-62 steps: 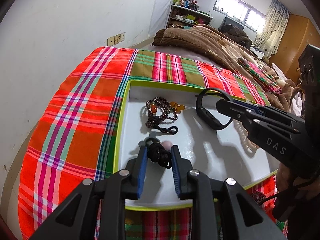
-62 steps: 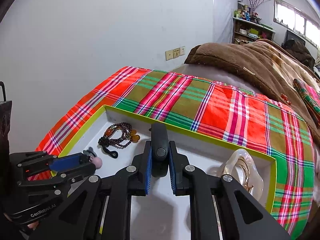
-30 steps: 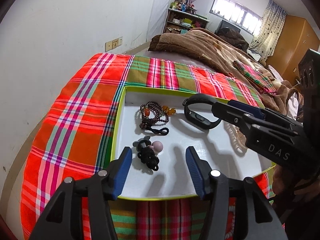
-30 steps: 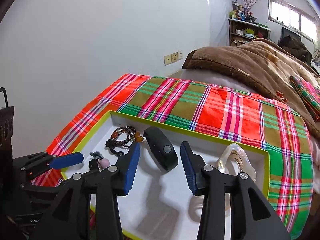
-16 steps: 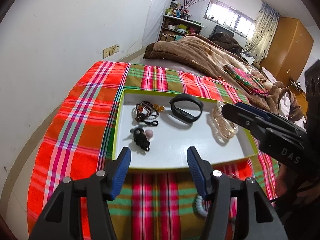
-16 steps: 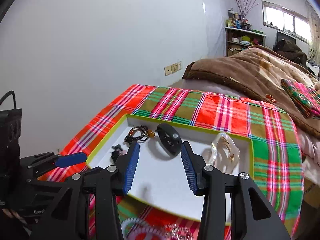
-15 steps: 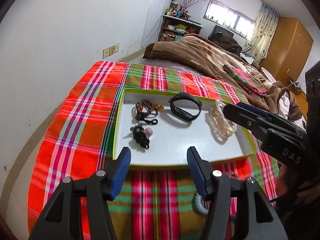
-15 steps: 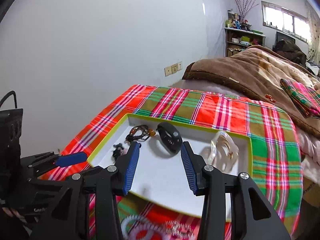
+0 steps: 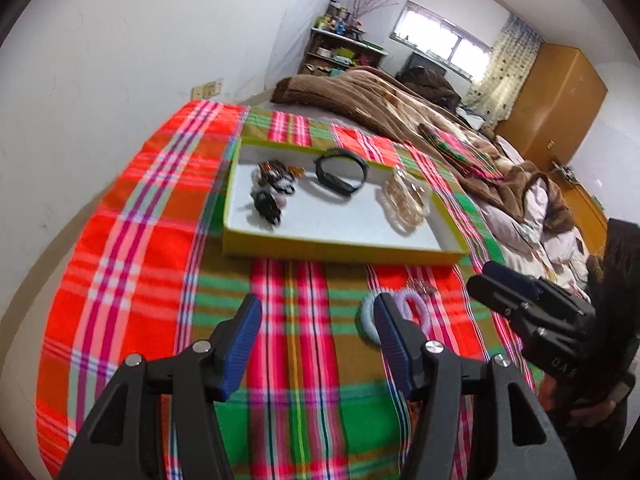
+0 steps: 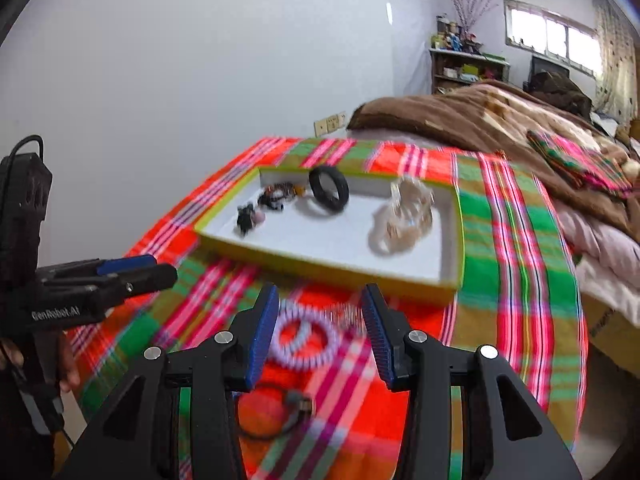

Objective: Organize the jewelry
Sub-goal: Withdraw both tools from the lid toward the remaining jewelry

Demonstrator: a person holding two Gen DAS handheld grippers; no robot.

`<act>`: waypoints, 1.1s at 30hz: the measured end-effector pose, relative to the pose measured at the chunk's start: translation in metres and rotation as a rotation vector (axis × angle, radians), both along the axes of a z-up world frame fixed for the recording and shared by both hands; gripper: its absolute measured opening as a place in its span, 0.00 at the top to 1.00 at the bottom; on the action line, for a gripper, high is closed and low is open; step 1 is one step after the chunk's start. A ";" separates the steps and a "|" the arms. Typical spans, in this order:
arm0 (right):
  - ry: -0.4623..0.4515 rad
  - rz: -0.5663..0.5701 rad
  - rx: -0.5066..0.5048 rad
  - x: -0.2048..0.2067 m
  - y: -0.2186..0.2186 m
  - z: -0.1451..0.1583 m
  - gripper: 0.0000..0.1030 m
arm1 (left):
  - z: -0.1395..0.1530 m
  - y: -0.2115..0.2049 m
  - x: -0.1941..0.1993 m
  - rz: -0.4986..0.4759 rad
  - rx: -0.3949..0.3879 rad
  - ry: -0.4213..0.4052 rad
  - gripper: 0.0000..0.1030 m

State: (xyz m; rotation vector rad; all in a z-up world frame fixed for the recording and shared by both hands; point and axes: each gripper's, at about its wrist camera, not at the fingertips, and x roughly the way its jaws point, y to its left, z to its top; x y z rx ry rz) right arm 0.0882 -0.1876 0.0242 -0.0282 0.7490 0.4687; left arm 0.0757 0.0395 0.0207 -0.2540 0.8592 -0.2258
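Red, green and orange plaid cloth point(image 9: 132, 248) fills most of both wrist views now, where a moment ago the tray took up nearly the whole frame, so I have drawn both grippers back off the tray and toward the near edge of the bed. The white tray with its yellow-green rim point(image 9: 340, 250) sits further up the cloth, and what I set down in it has stayed put: the pale bead necklace point(image 9: 406, 202) at its right end, the black wristband point(image 9: 340, 176) lying flat in the middle where I let it go about a second ago, the brown bead bracelet point(image 9: 276, 174) at the far left, and the small dark knotted charm point(image 9: 266, 204) just in front of that. My left gripper point(image 9: 318, 346) hangs over bare cloth with its blue pads spread wide and nothing between them; my right gripper point(image 10: 318, 332) is likewise spread and carrying nothing. Between and just beyond the right one's pads lies a lilac bead bracelet point(image 10: 300, 340) on the cloth, outside the tray, with a thin dark cord loop point(image 10: 276, 416) nearer the camera, both blurred. I judge four pieces done and these loose ones next, the lilac bracelet being best lined up for the right gripper.
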 end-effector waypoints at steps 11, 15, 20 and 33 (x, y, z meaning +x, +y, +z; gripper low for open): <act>0.074 0.003 -0.033 -0.027 0.000 -0.038 0.57 | -0.015 -0.003 -0.019 -0.017 0.007 0.043 0.41; 0.083 0.017 -0.050 -0.032 0.006 -0.045 0.57 | -0.018 -0.002 -0.022 -0.018 0.010 0.052 0.41; 0.088 0.016 -0.083 -0.034 0.010 -0.053 0.57 | -0.021 -0.004 -0.023 -0.020 0.007 0.064 0.41; 0.060 0.016 -0.104 -0.038 0.007 -0.061 0.79 | -0.023 -0.020 -0.013 -0.040 0.005 0.089 0.41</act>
